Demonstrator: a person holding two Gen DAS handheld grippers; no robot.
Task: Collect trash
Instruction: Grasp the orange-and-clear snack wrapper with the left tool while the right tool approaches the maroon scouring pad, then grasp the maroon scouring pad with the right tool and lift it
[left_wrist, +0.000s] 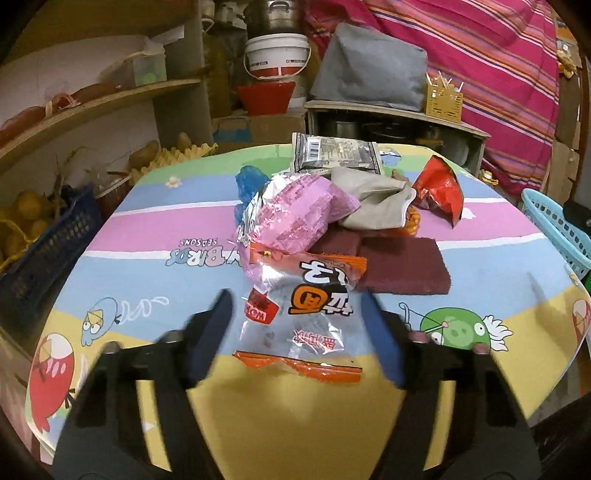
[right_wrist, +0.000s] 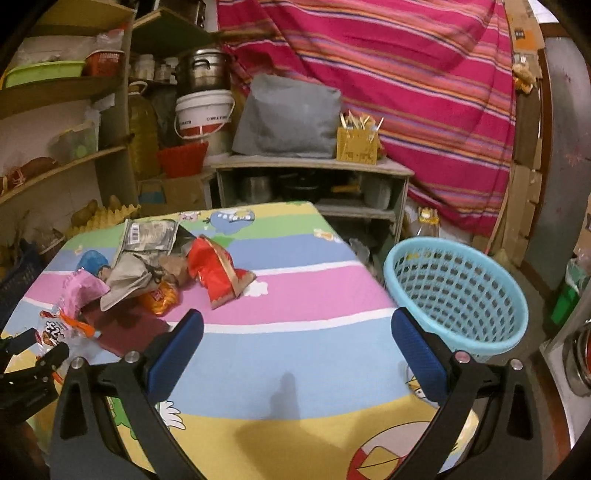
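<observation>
Currently left gripper (left_wrist: 297, 321) straddles the clear orange noodle wrapper (left_wrist: 306, 314) at the pile's near edge on the table (right_wrist: 295, 354), jaws wide; next close and carry to blue basket (right_wrist: 458, 295); right gripper (right_wrist: 295, 350) idle, wide.

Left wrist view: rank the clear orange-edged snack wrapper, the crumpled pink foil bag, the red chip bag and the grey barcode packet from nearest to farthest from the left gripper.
1. Clear orange-edged snack wrapper, between the fingers of the open left gripper.
2. Crumpled pink foil bag, just behind, centre pile.
3. Red chip bag, back right.
4. Grey barcode packet, at the far table edge.
</observation>
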